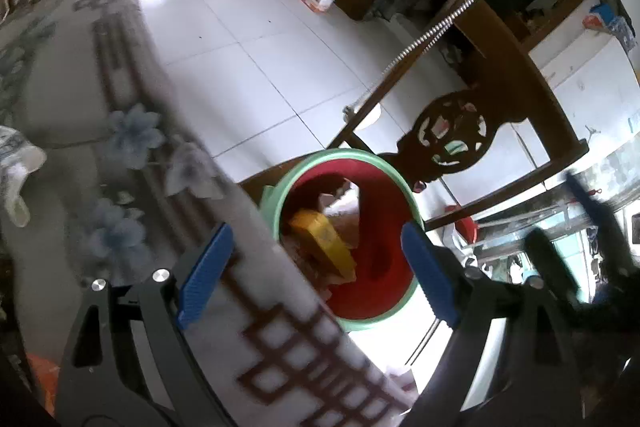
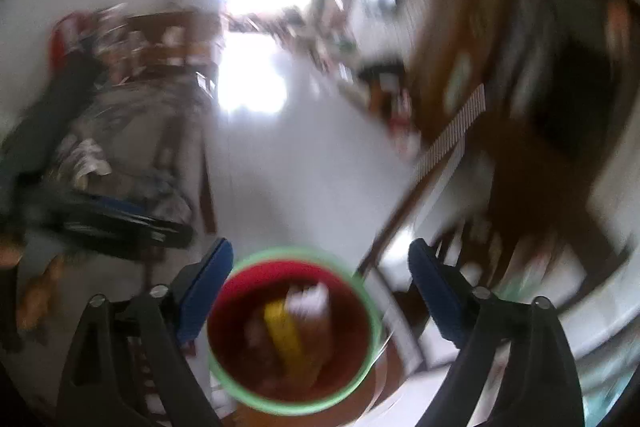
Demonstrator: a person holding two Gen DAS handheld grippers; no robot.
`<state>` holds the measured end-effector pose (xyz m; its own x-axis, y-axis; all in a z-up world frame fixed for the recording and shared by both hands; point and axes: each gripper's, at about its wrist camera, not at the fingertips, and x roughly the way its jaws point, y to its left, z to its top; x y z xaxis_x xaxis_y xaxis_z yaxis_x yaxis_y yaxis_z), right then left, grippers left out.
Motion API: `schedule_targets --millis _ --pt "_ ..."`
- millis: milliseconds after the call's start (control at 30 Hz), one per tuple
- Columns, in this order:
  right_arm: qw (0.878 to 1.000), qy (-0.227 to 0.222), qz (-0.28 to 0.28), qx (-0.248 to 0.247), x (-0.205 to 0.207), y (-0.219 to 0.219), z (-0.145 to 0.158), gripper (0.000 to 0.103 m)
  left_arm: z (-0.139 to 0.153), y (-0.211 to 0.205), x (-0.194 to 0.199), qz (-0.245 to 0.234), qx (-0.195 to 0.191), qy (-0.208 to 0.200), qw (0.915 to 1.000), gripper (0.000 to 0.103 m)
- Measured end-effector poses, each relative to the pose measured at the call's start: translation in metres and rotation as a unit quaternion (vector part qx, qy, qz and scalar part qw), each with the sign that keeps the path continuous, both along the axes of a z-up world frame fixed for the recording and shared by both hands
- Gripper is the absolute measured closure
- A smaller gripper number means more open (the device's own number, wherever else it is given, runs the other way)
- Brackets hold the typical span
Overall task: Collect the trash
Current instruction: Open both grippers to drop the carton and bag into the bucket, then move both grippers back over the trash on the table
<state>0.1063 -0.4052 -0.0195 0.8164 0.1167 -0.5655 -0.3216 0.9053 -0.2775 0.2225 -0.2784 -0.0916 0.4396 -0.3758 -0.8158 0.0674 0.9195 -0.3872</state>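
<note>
A red bin with a green rim (image 1: 412,291) stands on the floor beside the table, holding a yellow packet (image 1: 324,243) and brownish and white scraps. My left gripper (image 1: 316,279) hangs open over the table's edge and the bin, nothing between its blue pads (image 1: 206,273). In the blurred right wrist view the same bin (image 2: 372,343) lies straight below my right gripper (image 2: 320,295), whose jaws stand wide apart and empty; the yellow packet (image 2: 286,337) and a white scrap (image 2: 308,303) show inside. The right gripper also appears at the right edge of the left wrist view.
A flowered tablecloth (image 1: 120,155) covers the table on the left, with crumpled white paper (image 1: 16,167) near its left edge. A carved wooden chair (image 1: 460,131) stands close behind the bin. White tiled floor (image 1: 248,39) stretches beyond toward wooden furniture.
</note>
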Motion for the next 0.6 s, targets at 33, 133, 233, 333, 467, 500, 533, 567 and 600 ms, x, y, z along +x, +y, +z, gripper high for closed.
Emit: schedule_targets --millis 33,133,233,333,467,500,533,567,600 --pt "1.000 -0.020 0.015 -0.010 -0.009 0.009 0.006 0.015 0.002 0.006 -0.002 0.004 0.000 -0.002 1.0000 0.019" --pt "0.996 -0.067 0.049 -0.029 -0.036 0.038 0.023 0.015 0.011 0.028 -0.013 0.019 0.000 -0.010 0.9998 0.019" --pt "0.990 -0.108 0.070 -0.061 -0.059 0.067 0.031 0.014 0.020 0.054 -0.025 0.039 0.001 -0.019 0.9990 0.019" --pt "0.980 -0.145 0.089 -0.102 -0.074 0.096 0.035 0.010 0.028 0.084 -0.039 0.063 0.004 -0.026 0.9977 0.019" --pt "0.965 -0.191 0.121 -0.136 -0.098 0.124 0.033 0.008 0.036 0.124 -0.058 0.095 0.008 -0.032 0.9949 0.018" --pt "0.961 -0.200 0.125 -0.143 -0.102 0.131 0.032 0.008 0.037 0.132 -0.062 0.101 0.009 -0.033 0.9943 0.018" --pt "0.959 -0.205 0.129 -0.148 -0.103 0.134 0.030 0.008 0.038 0.139 -0.066 0.105 0.009 -0.034 0.9939 0.018" --pt "0.957 -0.209 0.133 -0.153 -0.106 0.141 0.029 0.008 0.039 0.148 -0.071 0.111 0.009 -0.034 0.9932 0.018" --pt "0.955 -0.212 0.137 -0.156 -0.108 0.146 0.028 0.008 0.040 0.153 -0.074 0.114 0.009 -0.034 0.9929 0.018"
